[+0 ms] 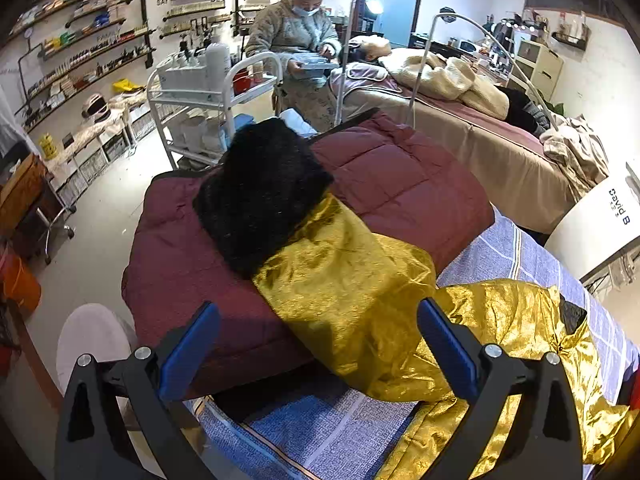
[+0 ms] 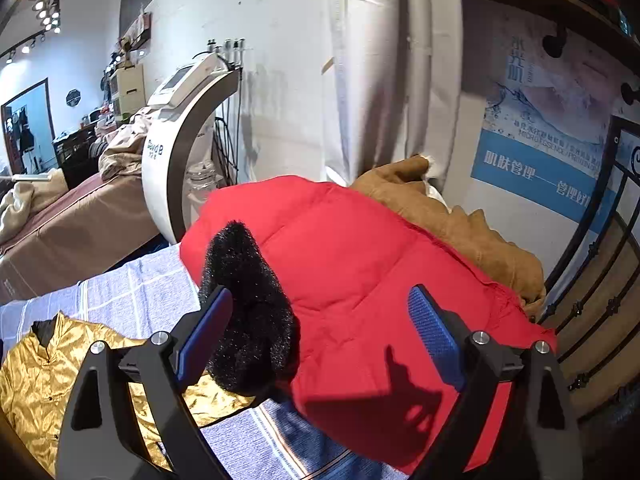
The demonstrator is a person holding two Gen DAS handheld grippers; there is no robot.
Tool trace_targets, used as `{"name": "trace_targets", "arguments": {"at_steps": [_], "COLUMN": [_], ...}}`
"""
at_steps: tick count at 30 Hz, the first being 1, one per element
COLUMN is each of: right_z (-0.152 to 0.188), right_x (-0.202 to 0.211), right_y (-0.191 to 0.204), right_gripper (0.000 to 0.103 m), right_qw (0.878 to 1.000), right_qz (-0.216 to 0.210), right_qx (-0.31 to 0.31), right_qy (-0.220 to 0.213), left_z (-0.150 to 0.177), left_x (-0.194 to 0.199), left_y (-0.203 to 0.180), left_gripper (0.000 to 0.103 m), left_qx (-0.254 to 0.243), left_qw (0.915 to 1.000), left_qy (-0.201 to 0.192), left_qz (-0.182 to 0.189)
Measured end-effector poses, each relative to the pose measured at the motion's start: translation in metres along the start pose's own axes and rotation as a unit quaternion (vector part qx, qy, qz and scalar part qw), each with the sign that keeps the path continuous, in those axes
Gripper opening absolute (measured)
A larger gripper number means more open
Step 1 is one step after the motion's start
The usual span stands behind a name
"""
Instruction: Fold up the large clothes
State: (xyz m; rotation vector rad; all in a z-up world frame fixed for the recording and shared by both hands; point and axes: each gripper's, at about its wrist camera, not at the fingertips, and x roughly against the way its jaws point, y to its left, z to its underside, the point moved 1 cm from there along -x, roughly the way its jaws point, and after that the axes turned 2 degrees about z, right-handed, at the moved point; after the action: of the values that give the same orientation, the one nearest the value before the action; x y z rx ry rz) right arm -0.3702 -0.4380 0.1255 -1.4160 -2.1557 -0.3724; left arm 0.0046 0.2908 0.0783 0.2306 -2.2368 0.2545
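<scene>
A shiny gold jacket lies spread on the blue striped bedsheet, one black fur-cuffed sleeve draped over a folded maroon quilted coat. My left gripper is open and empty just above the gold sleeve. In the right wrist view the gold jacket lies at lower left, its other black fur cuff resting against a red puffer coat. My right gripper is open and empty, hovering over the red coat beside the fur cuff.
A brown garment lies behind the red coat by the wall. A white beauty machine stands beside the bed. A second bed with a lying person, a standing woman, a white trolley.
</scene>
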Motion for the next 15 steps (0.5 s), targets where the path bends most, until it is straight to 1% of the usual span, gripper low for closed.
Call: {"name": "trace_targets", "arguments": {"at_steps": [2, 3, 4, 5, 6, 7, 8, 9, 10, 11, 12, 13, 14, 15], "right_z": [0.006, 0.01, 0.014, 0.018, 0.023, 0.027, 0.03, 0.034, 0.037, 0.04, 0.042, 0.044, 0.046, 0.048], "right_x": [0.002, 0.002, 0.001, -0.001, -0.001, -0.002, -0.003, -0.003, -0.001, 0.0, 0.001, 0.001, 0.002, 0.001], "right_y": [0.022, 0.033, 0.044, 0.057, 0.069, 0.082, 0.093, 0.103, 0.113, 0.121, 0.129, 0.135, 0.142, 0.147], "right_gripper": [0.089, 0.089, 0.089, 0.089, 0.089, 0.089, 0.089, 0.089, 0.089, 0.089, 0.089, 0.089, 0.089, 0.089], "right_qw": [0.999, 0.999, 0.997, 0.996, 0.995, 0.993, 0.991, 0.99, 0.988, 0.987, 0.985, 0.983, 0.982, 0.981], "right_qz": [-0.034, -0.052, -0.068, -0.082, -0.096, -0.106, -0.115, -0.122, -0.129, -0.137, -0.145, -0.153, -0.158, -0.161], "right_qx": [0.006, 0.009, 0.013, 0.017, 0.024, 0.033, 0.043, 0.053, 0.062, 0.069, 0.074, 0.077, 0.078, 0.078], "right_qy": [0.007, 0.011, 0.016, 0.023, 0.031, 0.039, 0.046, 0.05, 0.053, 0.056, 0.06, 0.064, 0.069, 0.074], "left_z": [0.001, 0.001, 0.001, -0.001, -0.003, -0.004, -0.004, -0.006, -0.008, -0.011, -0.015, -0.018, -0.02, -0.021], "left_x": [0.004, 0.003, 0.0, -0.003, -0.004, -0.002, 0.0, 0.002, 0.002, -0.001, -0.011, -0.022, -0.034, -0.049], "left_y": [0.012, 0.017, 0.023, 0.032, 0.048, 0.061, 0.076, 0.09, 0.102, 0.11, 0.12, 0.127, 0.134, 0.142], "left_gripper": [0.097, 0.097, 0.097, 0.097, 0.097, 0.097, 0.097, 0.097, 0.097, 0.097, 0.097, 0.097, 0.097, 0.097], "left_qx": [0.015, 0.014, 0.012, 0.021, 0.046, 0.07, 0.097, 0.119, 0.132, 0.135, 0.136, 0.141, 0.154, 0.176], "left_qw": [0.9996, 0.9996, 0.9998, 0.9997, 0.9989, 0.9971, 0.9936, 0.9896, 0.9872, 0.9869, 0.9866, 0.9854, 0.9824, 0.9759], "left_qy": [-0.01, -0.014, -0.013, -0.009, -0.009, -0.017, -0.03, -0.043, -0.053, -0.056, -0.047, -0.03, -0.011, 0.01], "left_qz": [0.022, 0.021, 0.009, -0.007, -0.001, 0.023, 0.049, 0.068, 0.072, 0.068, 0.077, 0.09, 0.105, 0.128]}}
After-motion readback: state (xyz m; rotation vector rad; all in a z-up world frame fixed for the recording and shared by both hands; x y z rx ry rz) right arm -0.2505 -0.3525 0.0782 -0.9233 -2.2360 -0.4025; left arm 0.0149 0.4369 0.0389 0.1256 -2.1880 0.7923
